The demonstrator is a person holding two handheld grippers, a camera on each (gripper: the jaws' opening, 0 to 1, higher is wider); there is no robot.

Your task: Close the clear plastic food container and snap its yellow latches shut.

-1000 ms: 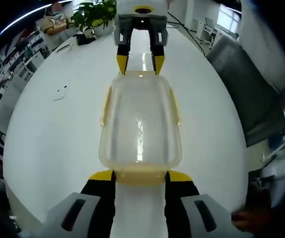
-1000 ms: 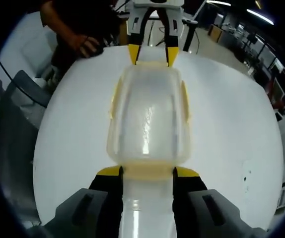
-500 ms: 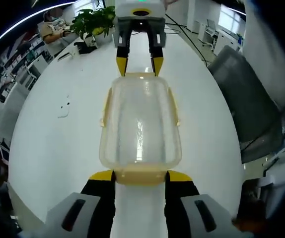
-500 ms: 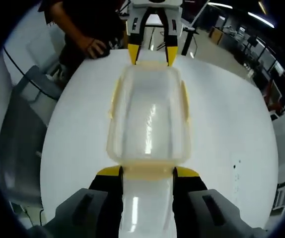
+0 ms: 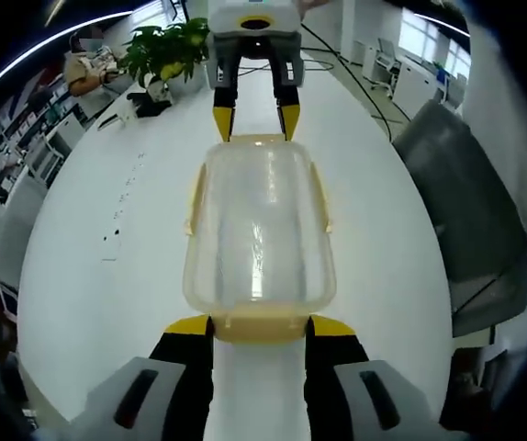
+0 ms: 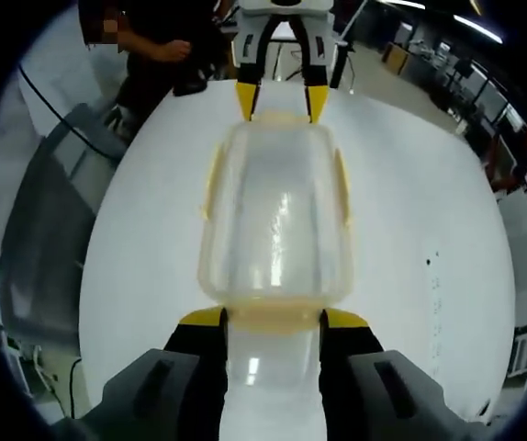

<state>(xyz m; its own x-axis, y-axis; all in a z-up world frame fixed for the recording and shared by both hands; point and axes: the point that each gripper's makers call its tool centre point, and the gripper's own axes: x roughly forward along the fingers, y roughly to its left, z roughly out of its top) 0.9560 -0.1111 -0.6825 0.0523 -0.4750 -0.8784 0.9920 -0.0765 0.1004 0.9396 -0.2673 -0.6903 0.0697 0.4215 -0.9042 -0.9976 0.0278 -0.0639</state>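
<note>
Two grippers facing each other over a white table [image 5: 80, 276], left gripper [image 5: 260, 327] and right gripper [image 6: 274, 321] each with fingers apart, clamped on opposite end latches of the clear food container [image 5: 259, 234] held between them.

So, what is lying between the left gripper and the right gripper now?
The clear food container, yellow latches along its sides, spans the stretch between left gripper and right gripper in the left gripper view.

I see a white worktop [image 5: 89, 276]. A potted plant [image 5: 164, 50] stands at its far edge, and small dark specks [image 5: 109, 235] lie on its surface.
</note>
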